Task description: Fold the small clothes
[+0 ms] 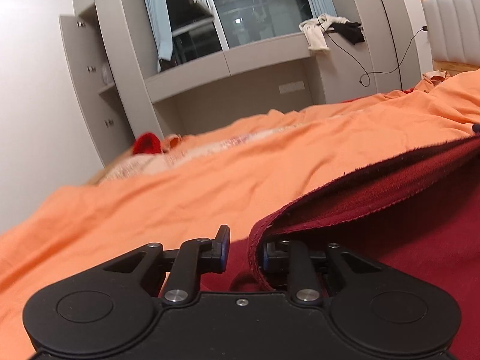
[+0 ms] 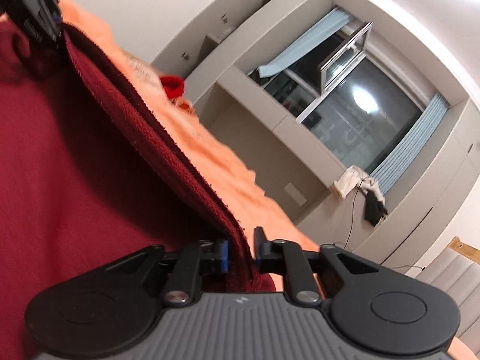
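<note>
A dark red knit garment (image 1: pixel 390 210) lies on an orange bedsheet (image 1: pixel 180 186). One edge of it is lifted and stretched between my two grippers. My left gripper (image 1: pixel 244 250) has that edge's corner between its fingers, with the jaws partly closed around it. In the right wrist view the same garment (image 2: pixel 75 180) fills the left side. My right gripper (image 2: pixel 241 252) is shut on the lifted hem. The left gripper (image 2: pixel 42 27) shows at the top left, at the far end of the edge.
A small bright red item (image 1: pixel 147 147) lies further away on the bed. Grey built-in shelves and a desk niche (image 1: pixel 240 90) stand beyond the bed under a dark window. Clothes and a cable (image 1: pixel 330 30) hang on the sill. A padded headboard (image 1: pixel 453 30) is at the right.
</note>
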Available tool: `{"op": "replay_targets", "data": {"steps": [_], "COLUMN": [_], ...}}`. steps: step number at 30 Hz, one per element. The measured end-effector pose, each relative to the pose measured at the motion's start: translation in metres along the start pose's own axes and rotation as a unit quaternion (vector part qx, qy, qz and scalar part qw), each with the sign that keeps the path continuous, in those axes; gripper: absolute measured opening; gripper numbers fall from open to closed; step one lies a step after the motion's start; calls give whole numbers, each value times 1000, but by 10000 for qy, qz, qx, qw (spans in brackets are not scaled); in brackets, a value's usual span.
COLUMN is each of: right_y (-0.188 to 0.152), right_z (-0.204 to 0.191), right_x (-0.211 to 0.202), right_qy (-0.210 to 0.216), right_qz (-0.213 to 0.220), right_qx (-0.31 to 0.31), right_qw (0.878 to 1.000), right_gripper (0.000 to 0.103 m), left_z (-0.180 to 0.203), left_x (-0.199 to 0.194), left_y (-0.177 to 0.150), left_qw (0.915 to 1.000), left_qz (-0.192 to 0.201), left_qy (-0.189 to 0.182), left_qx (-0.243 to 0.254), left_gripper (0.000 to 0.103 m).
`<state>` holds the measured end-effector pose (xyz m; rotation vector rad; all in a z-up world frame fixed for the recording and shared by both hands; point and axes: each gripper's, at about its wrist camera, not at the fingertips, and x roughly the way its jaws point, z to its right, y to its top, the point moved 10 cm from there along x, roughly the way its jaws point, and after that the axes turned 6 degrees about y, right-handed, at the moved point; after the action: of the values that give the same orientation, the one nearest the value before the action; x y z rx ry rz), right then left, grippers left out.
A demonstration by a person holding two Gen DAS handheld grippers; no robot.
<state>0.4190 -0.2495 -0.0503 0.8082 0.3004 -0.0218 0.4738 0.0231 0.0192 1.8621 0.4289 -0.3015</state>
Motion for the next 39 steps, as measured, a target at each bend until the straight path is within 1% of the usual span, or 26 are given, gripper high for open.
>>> {"op": "replay_targets", "data": {"steps": [3,5,7,8,10,12,16,18,20,21,23,25,29,31,32,34,36,38,39], "right_y": [-3,-3,-1,0,0,0,0,-1,-1,-2,-4,-6,-12,-16,-18,-22,-26,-30,-31], "right_z": [6,13,20,23,26,28,32,35,38,40,45,50,62,68,71,77,82,86,88], "right_x": [7,11,10,10,9,8,12,13,13,13,12,14,10,9,9,8,7,5,4], "right_qy": [19,36,59,72,107,112,114,96,100,103,108,121,148,198,232,298,348,352,353], "right_qz": [-33,-85,-52,-53,-54,-55,-100,-116,-129,-135,-160,-213,-254,-285,-302,-335,-370,-387,-393], "right_qx": [154,240,351,388,410,366,370,425,531,591,700,792,1121,1394,1535,1805,2025,2177,2233], "right_qw": [9999,9997,9994,9992,9991,9993,9992,9990,9985,9981,9974,9966,9933,9896,9874,9826,9780,9746,9733], "right_gripper": [37,55,62,66,72,76,88,92,100,102,102,102,103,103,103,103,103,103,103], "left_z": [-4,-6,-8,-8,-9,-14,-20,-26,-30,-30,-29,-26,-13,0,10,25,33,32,30], "left_x": [12,17,20,19,16,10,-10,-15,-15,-13,-7,-6,-16,-18,-19,-18,-12,-4,0], "left_y": [-4,-9,-12,-15,-14,-10,2,2,-4,-8,-15,-19,-17,-19,-20,-24,-29,-32,-33], "left_qw": [9990,9978,9970,9966,9963,9973,9977,9970,9962,9961,9968,9971,9949,9942,9940,9942,9948,9962,9969], "left_qz": [-243,-356,-424,-425,-368,-191,149,214,147,82,-54,-85,103,97,93,96,31,-119,-185], "left_qy": [-226,-333,-350,-379,-458,-386,-382,-415,-453,-471,-461,-500,-909,-1050,-1089,-986,-739,-461,-346], "left_qx": [-291,-445,-552,-587,-629,-592,-547,-622,-724,-739,-657,-565,-430,-203,-6,428,706,732,688], "left_gripper": [30,38,53,57,78,88,101,101,101,101,101,101,102,102,102,102,102,101,98]}}
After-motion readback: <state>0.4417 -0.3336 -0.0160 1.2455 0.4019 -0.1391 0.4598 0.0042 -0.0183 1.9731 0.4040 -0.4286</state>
